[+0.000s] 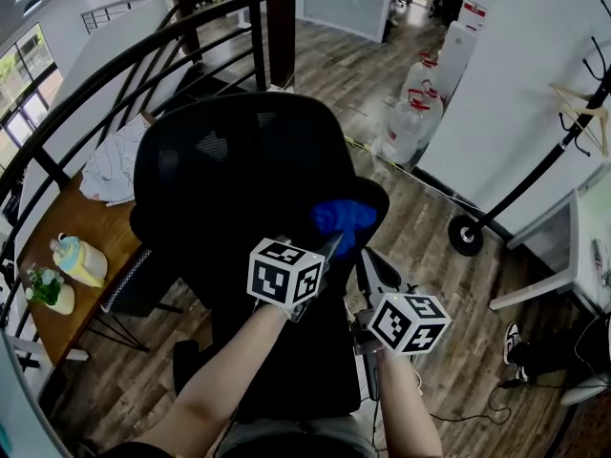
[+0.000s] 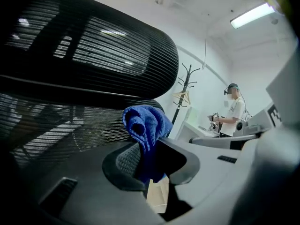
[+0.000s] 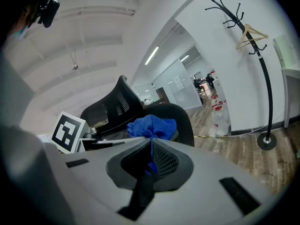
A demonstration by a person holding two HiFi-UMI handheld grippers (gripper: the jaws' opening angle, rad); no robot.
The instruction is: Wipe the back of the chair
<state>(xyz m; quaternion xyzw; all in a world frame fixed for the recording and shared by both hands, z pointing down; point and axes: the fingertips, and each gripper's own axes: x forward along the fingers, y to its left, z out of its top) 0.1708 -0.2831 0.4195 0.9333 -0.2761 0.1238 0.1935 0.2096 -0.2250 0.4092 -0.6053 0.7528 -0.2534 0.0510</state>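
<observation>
Pinching the blue cloth (image 1: 344,218), the left gripper (image 1: 332,244) and right gripper (image 1: 366,260) each clamp it at the chair back's (image 1: 229,160) 4 o'clock edge; clear jugs (image 1: 410,122) stand at 1 o'clock.

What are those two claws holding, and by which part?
The left claw and right claw both pinch one blue cloth by one end; the bunched rest sticks out past the tips.

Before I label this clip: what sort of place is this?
Probably an office: a mesh office chair, a coat stand, and water jugs on the wood floor.
</observation>
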